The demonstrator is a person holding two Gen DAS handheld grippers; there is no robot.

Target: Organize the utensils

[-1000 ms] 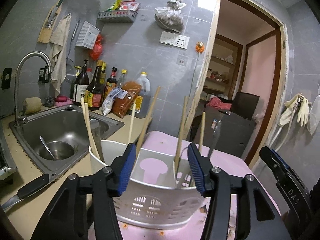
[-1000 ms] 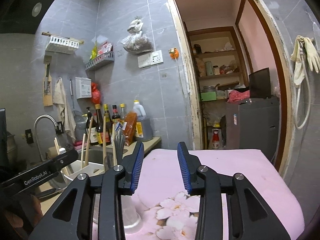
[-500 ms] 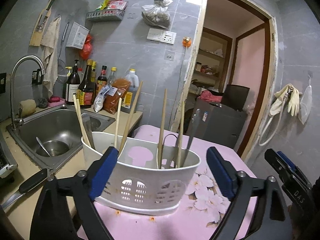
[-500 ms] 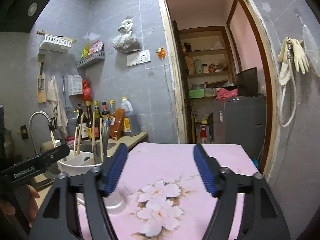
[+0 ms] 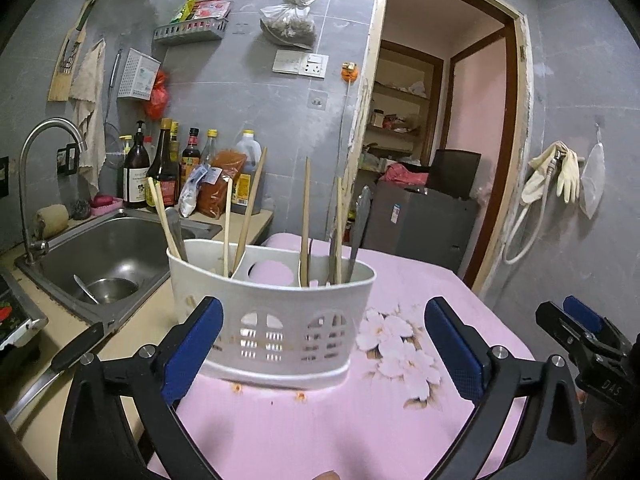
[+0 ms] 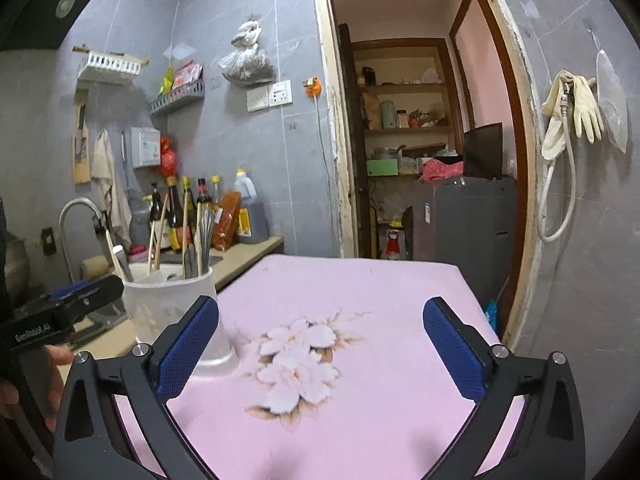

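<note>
Pink cloth [image 5: 360, 420] under caddy [image 5: 280, 328], which stands beside sink [image 5: 100, 256] w/ chopsticks [image 5: 306, 216] upright inside. Left gripper [image 5: 324, 350] has widened & backed off caddy, now empty; right gripper [image 6: 320, 346] also spread, empty. Prob. done or resetting.

- I see the utensil caddy [image 5: 288, 320] as white moulded plastic, matt, its front wall pierced with slots; from my right wrist camera its side [image 6: 176, 312] looks faintly translucent
- the chopsticks [image 5: 305, 216] standing in it look like bare pale wood; the spoon handle [image 5: 360, 220] beside them is dull grey metal
- the tablecloth [image 5: 360, 420] reads as soft pink cloth with a printed flower, no shine
- the pads [image 5: 192, 348] on my left gripper [image 5: 320, 348] are blue, finely textured rubber on smooth black plastic arms; same on my right gripper [image 6: 320, 348]
- the sink [image 5: 100, 256] is brushed steel, glossy
</note>
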